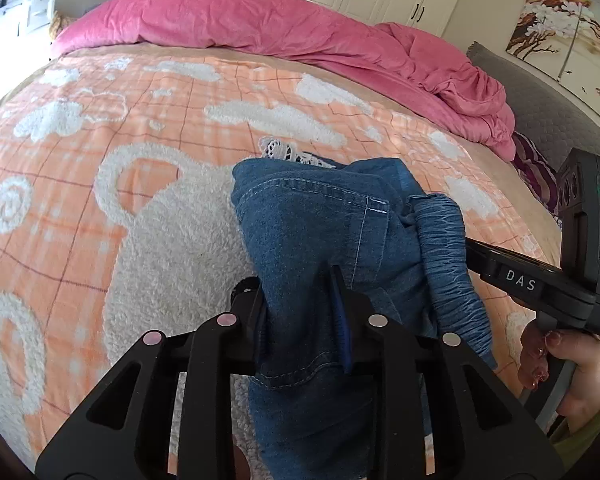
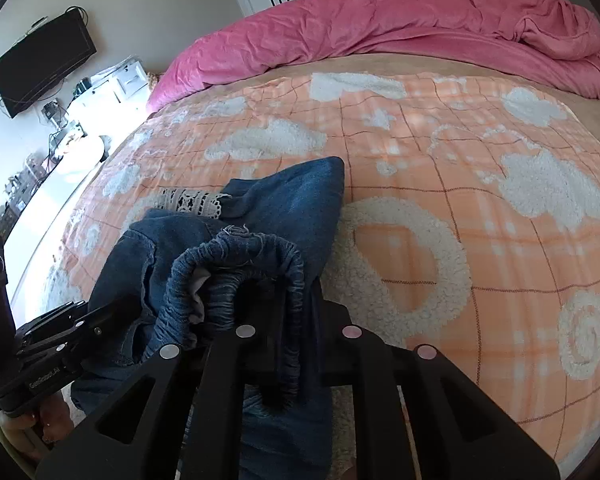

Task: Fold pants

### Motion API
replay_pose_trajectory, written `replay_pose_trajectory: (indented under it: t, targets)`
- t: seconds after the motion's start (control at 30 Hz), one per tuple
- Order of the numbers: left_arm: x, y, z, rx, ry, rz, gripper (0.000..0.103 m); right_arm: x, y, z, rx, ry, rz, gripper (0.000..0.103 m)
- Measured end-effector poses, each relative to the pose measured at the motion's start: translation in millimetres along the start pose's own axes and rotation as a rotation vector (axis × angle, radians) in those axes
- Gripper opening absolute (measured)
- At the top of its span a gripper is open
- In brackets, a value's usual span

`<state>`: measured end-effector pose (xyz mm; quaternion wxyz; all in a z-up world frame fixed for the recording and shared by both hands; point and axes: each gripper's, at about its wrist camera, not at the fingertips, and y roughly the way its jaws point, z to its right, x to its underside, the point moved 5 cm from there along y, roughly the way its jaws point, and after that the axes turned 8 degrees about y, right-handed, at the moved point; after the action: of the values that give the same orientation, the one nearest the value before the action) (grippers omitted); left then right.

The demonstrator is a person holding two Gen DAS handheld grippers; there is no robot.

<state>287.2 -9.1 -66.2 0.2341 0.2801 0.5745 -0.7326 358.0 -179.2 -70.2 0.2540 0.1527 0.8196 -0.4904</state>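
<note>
Denim pants [image 1: 320, 216]: clamped by left tool [image 1: 300, 312] and right tool [image 2: 296, 320], lifted over bed [image 1: 100, 184] for folding.

Matt denim pants [image 1: 320, 216] on a fluffy, nubbly blanket [image 1: 100, 120].

The bed [image 1: 100, 128] is covered by an orange checked blanket [image 2: 440, 152] with fluffy white cloud and bear shapes. A crumpled pink duvet [image 1: 260, 28] lies heaped along its far edge, from about ten o'clock round to two o'clock in the left wrist view. Near the blanket's middle, the denim pants [image 1: 320, 216] lie bunched up, a strip of white lace [image 2: 192, 202] showing at their far side. A striped purple cloth [image 1: 536, 168] sits at three o'clock, beside the duvet's end.
</note>
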Motion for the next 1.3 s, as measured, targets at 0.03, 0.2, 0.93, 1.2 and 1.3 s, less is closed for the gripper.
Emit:
replay_pose_trajectory:
  t: [0.03, 0.2, 0.93, 1.2, 1.3]
  targets:
    - [2, 1, -1, -0.004, -0.005, -0.004, 0.023, 1, 1, 1, 0.000, 0.001, -0.003, 0.011]
    - [6, 1, -6, -0.022, -0.014, 0.001, 0.030, 7, 5, 10, 0.029, 0.020, -0.020, 0.017]
    - [16, -15, -19, -0.041, -0.024, 0.010, 0.051, 22, -14, 26, 0.087, 0.073, 0.003, 0.048]
    - [20, -27, -24, -0.060, -0.021, 0.014, 0.059, 20, -27, 24, 0.112, 0.046, 0.042, 0.052]
    - [20, -32, -22, -0.056, -0.014, 0.021, 0.060, 16, -35, 22, 0.115, 0.040, 0.077, 0.056]
